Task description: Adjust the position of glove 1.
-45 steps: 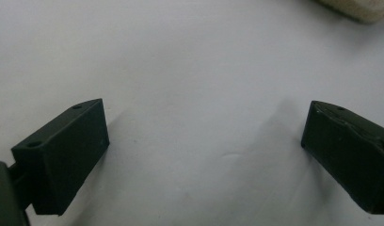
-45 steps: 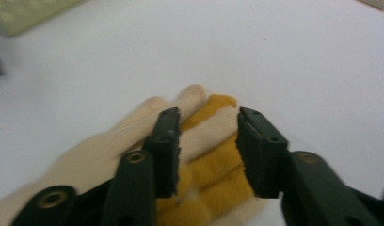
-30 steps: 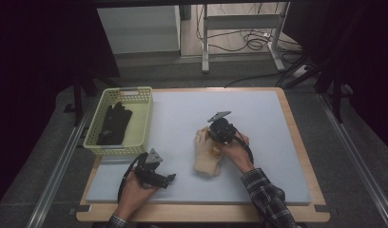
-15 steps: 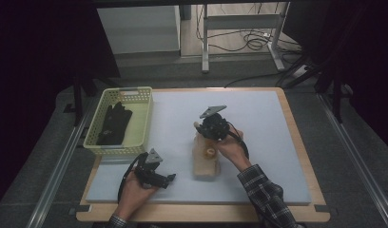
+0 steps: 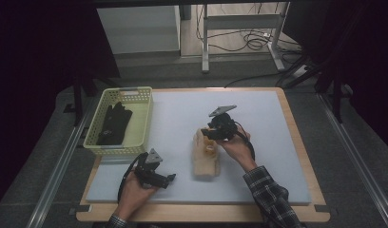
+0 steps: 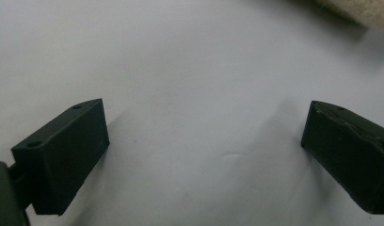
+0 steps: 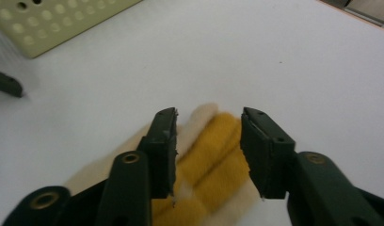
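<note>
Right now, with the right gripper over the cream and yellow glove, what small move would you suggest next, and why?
Probably lower the right gripper a little and close it. Its jaws stand apart on either side of the yellow fingers of the glove, which lies flat on the white mat. The left gripper rests open on the mat. The basket holding a black glove seems the likely destination.
</note>
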`<state>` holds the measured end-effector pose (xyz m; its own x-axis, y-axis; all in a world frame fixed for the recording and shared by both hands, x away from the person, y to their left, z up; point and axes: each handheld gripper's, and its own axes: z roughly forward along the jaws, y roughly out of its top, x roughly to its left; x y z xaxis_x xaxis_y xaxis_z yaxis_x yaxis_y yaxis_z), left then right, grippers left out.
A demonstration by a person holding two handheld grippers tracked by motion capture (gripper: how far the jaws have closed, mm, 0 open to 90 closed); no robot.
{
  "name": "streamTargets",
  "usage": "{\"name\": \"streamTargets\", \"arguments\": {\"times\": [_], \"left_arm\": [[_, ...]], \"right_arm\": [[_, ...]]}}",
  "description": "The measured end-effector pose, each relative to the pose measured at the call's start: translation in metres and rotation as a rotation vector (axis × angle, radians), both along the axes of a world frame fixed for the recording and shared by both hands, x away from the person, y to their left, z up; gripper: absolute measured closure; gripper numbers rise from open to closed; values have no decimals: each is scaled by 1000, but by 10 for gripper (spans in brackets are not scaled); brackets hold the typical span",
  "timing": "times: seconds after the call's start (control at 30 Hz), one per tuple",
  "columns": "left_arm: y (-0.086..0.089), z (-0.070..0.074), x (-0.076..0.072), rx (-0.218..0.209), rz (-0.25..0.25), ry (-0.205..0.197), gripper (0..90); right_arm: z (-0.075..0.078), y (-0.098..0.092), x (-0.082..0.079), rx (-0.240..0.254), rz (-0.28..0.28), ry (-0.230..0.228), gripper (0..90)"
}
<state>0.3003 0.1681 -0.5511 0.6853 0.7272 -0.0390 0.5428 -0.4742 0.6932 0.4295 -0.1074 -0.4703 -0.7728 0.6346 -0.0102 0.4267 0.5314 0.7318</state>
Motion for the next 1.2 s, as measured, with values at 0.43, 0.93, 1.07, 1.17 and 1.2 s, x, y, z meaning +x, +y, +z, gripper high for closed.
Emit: {"name": "streamTargets", "arguments": {"times": [0.43, 0.93, 1.07, 1.17, 1.2], "left_arm": [[0, 0, 0, -4, 2, -1, 13], [0, 0, 0, -4, 3, -1, 14], [0, 0, 0, -4, 3, -1, 14], [0, 0, 0, -6, 5, -1, 14], [0, 0, 0, -6, 4, -1, 14]], "right_arm": [[-18, -49, -53, -16, 57, 36, 871], [-39, -34, -90, 39, 124, 88, 622], [-43, -31, -93, 42, 109, 72, 814], [-34, -29, -98, 21, 117, 41, 825], [-29, -31, -98, 29, 117, 34, 824]]}}
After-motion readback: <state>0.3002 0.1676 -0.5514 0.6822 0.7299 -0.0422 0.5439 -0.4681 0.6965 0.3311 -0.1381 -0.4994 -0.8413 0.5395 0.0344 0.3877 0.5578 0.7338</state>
